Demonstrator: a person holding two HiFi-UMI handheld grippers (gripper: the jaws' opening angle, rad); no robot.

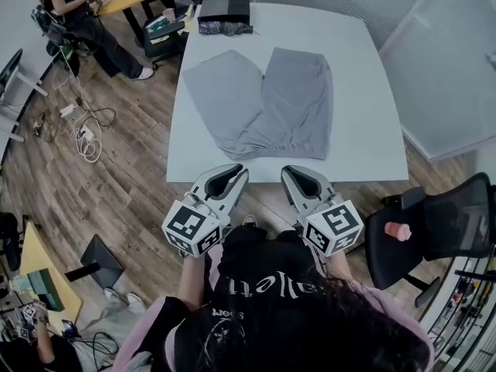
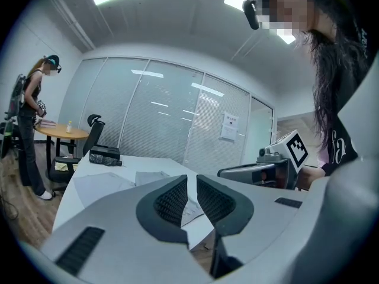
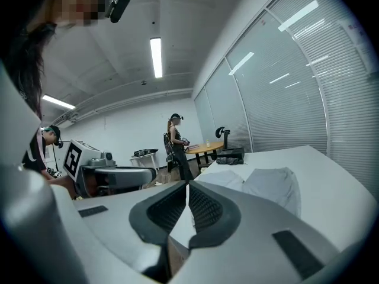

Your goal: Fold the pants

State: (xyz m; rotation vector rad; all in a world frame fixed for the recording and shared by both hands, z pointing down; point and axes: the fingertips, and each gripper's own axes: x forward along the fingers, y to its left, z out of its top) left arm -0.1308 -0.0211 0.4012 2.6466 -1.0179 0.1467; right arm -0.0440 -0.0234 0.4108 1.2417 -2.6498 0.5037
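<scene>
Pants (image 1: 263,103): grey, lying flat on the white tabletop (image 1: 364,76), the two legs spread in a V toward the far edge, the waistband slightly bunched at the end nearest the person.
Left gripper (image 1: 240,172): on the waistband side of the pants, off the tabletop's near edge and over the wood floor, clear of the cloth. Its jaws are all but together, only a thin slit between the pads (image 2: 172,201), with nothing in it.
Right gripper (image 1: 287,170): beside the left one, also short of the waistband and touching no cloth. Its jaws are closed tight on nothing.
Dark bundle (image 1: 225,28): beyond the leg ends of the pants, at the tabletop's far edge.
Black office chair (image 1: 434,227): right of the pants, off the tabletop.
</scene>
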